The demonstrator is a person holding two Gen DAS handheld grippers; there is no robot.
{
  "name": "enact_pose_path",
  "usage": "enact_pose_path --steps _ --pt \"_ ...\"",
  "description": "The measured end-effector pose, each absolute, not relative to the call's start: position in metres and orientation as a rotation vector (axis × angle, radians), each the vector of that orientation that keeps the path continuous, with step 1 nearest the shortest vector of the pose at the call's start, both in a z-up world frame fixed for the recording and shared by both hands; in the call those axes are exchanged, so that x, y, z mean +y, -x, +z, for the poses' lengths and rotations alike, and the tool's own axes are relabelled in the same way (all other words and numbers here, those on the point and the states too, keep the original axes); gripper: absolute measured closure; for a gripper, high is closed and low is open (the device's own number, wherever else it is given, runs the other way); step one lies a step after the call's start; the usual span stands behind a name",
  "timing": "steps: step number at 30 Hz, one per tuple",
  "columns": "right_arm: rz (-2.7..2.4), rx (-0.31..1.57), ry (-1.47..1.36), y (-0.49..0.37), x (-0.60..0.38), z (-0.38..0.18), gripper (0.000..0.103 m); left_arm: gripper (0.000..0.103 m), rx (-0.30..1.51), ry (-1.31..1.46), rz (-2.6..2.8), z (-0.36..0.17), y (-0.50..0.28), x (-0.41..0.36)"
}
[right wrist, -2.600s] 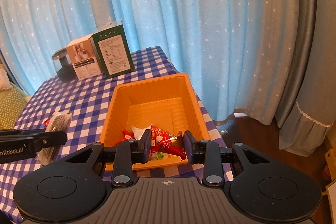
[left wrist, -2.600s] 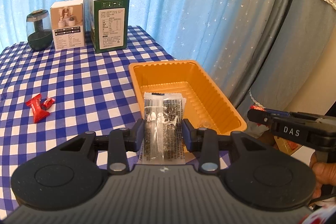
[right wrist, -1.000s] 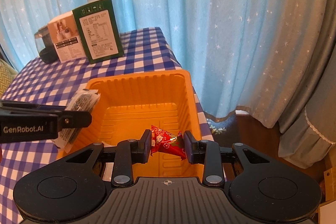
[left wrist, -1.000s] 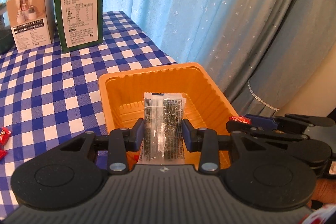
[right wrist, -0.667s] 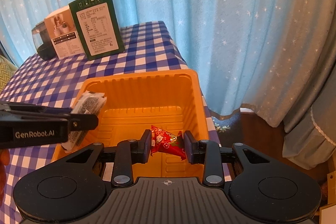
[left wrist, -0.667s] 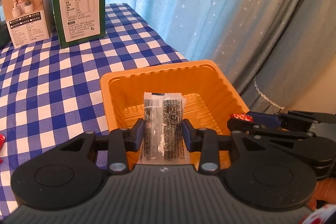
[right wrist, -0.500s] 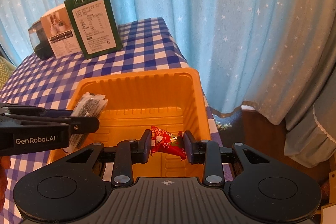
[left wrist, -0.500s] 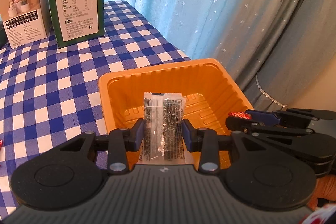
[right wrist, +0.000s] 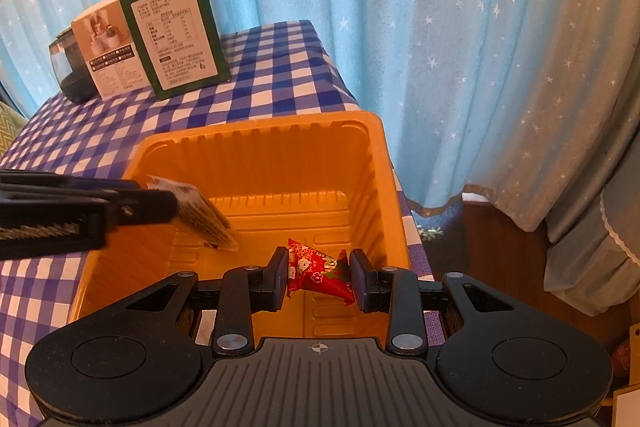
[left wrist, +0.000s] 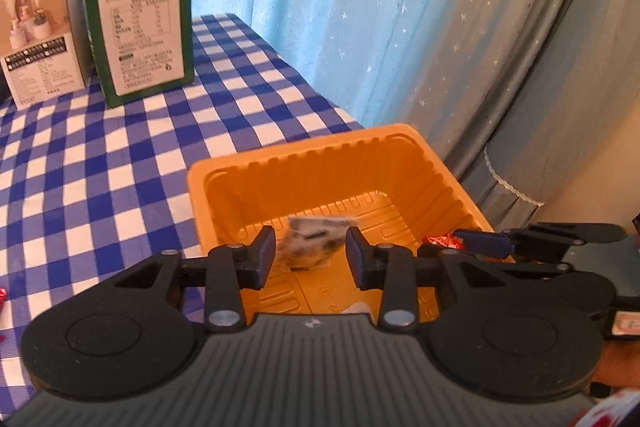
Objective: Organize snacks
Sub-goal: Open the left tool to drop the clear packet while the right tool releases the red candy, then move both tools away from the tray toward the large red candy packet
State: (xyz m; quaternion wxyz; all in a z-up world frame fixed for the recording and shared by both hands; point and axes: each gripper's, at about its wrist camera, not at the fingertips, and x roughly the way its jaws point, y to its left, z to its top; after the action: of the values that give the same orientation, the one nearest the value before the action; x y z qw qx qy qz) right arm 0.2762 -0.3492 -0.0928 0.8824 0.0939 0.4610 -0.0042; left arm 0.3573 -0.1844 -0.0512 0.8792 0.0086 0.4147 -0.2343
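An orange tray [left wrist: 304, 147] [right wrist: 256, 125] sits at the table's right edge. My left gripper [left wrist: 311, 255] [right wrist: 168, 205] hangs over its near left part. The clear packet of dark snack [left wrist: 314, 245] [right wrist: 208, 223] is blurred and tipped nose-down past the fingertips. Slivers of tray show on both sides of it, so the pads do not grip it. My right gripper [right wrist: 319, 279] [left wrist: 436, 245] is low inside the tray's near right part. It is shut on a red printed candy [right wrist: 316, 275] [left wrist: 442, 239].
A green box [left wrist: 138, 31] [right wrist: 176, 35], a white box [left wrist: 38, 39] and a dark jar [right wrist: 66, 67] stand at the table's back. Blue curtains hang close behind and to the right of the tray. A red candy [left wrist: 2, 297] lies far left on the checked cloth.
The packet stood upright between my left fingers and has now tipped forward and down towards the tray floor. Both grippers have come lower over the tray. The red candy stays gripped.
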Motion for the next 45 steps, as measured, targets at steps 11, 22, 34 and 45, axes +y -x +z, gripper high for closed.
enact_pose_path --steps 11,22,34,45 --pt "0.030 0.944 -0.212 -0.275 -0.339 -0.090 0.070 0.065 0.840 0.003 -0.435 -0.044 -0.340 -0.153" --pt "0.036 0.904 -0.315 -0.260 -0.348 -0.077 0.034 0.060 0.844 0.010 -0.397 -0.044 -0.316 -0.128" --pt "0.064 0.867 -0.289 -0.234 -0.313 -0.032 0.034 0.050 0.817 0.027 -0.305 -0.022 -0.275 -0.071" --pt "0.176 0.858 -0.264 -0.215 -0.234 -0.007 0.034 0.048 0.779 0.050 -0.218 -0.001 -0.232 -0.005"
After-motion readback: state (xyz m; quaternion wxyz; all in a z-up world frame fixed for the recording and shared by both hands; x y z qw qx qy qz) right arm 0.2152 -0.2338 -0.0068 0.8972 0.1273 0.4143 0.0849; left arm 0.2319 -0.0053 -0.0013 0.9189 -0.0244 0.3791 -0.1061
